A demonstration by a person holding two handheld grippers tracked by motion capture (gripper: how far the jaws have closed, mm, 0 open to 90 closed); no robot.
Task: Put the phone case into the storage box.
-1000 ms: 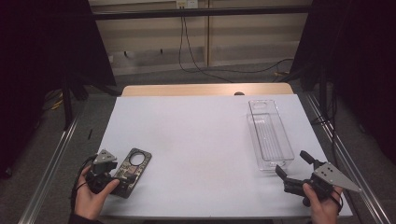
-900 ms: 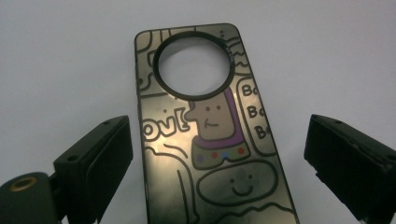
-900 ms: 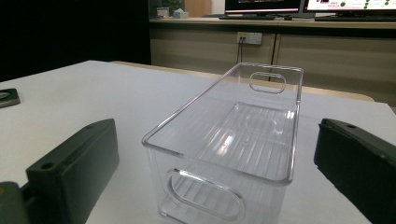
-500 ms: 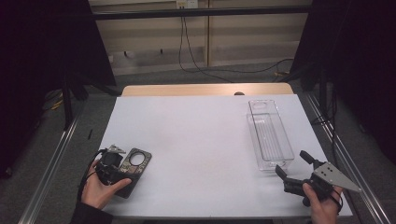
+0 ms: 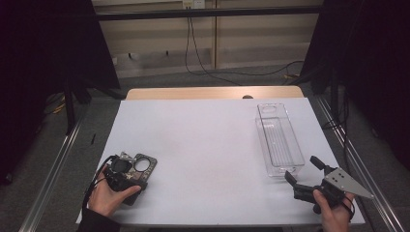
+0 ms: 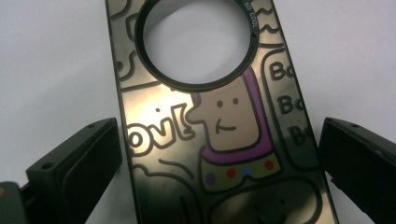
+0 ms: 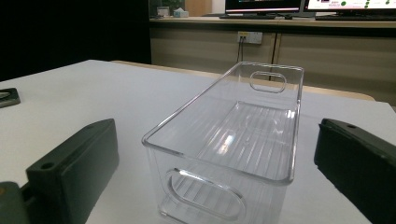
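Since the earlier frame the left hand-held gripper (image 5: 129, 170) has come down over the phone case (image 5: 142, 166) near the left front corner of the table (image 5: 203, 140), and its jaws have just been opening. They now stand wide, one on each side of the case and clear of its edges, so nothing is gripped. The case (image 6: 219, 116) lies flat on the table between them, dark and glossy, printed with cartoon figures, its round camera hole at the end away from the hand-held gripper.

The right hand-held gripper (image 5: 302, 169) has kept its place near the right front corner. Its jaws are wide apart and hold nothing. Just ahead of them stands a clear plastic bin (image 7: 233, 140), long and narrow, upright, with an oval handle cut-out in each end wall. Its near end faces the open jaws without touching them. Nothing lies in the bin; its ribbed floor shows through the walls.
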